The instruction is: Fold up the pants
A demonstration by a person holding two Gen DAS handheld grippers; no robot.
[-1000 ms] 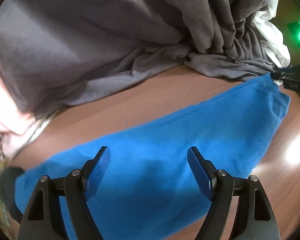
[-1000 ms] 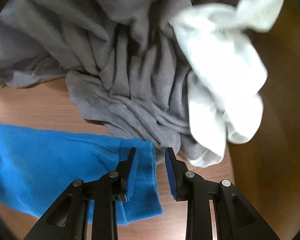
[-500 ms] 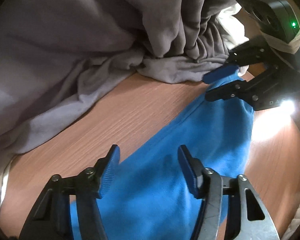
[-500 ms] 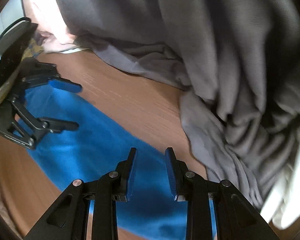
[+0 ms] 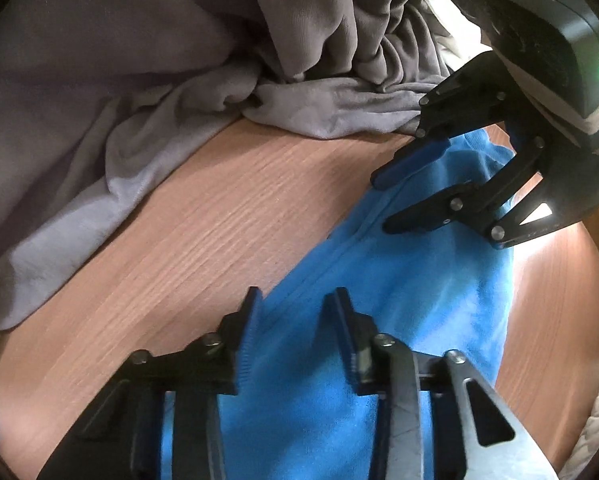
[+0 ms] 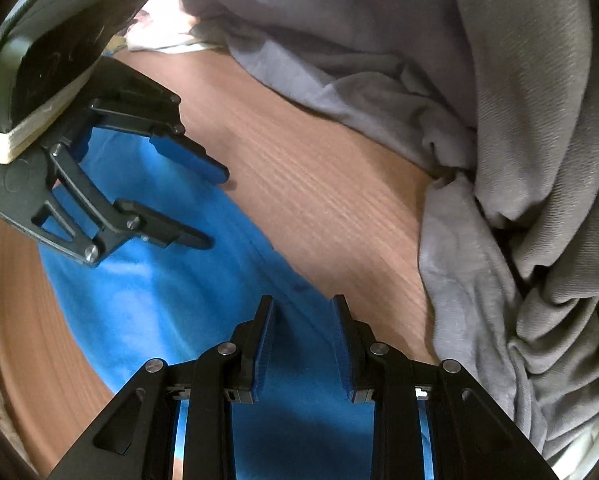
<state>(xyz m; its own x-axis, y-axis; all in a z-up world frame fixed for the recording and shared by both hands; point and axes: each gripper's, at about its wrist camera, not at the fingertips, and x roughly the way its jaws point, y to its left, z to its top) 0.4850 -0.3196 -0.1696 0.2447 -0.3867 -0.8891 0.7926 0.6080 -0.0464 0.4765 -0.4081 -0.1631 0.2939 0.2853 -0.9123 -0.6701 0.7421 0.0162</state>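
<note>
Blue pants (image 5: 399,280) lie flat on the wooden surface (image 5: 219,220), stretched as a long strip running diagonally, w/ a seam line visible along the edge nearest the bare wood. Grey clothes (image 5: 159,60) are heaped just behind, their lower folds draped onto the surface and touching the pants' far end in the left wrist view.

Left gripper (image 5: 295,300) points steeply down over the pants' edge – jaws closing, a narrow gap left btwn the blue pads, fabric under and btwn them, but pads don't look to be pressing on it. In the right wrist view the same gripper (image 6: 209,208) shows at upper left, fingers apart over the blue cloth.

Right gripper (image 6: 301,308) also angled down at the pants' long edge, near where blue meets wood – jaws a little apart, blue fabric seen through the gap, no clear pinch. From the left wrist view it (image 5: 383,204) sits at upper right, fingertips just above the pants near the grey heap.

A bit of white cloth (image 6: 579,444) peeks out under the grey pile at lower right.
</note>
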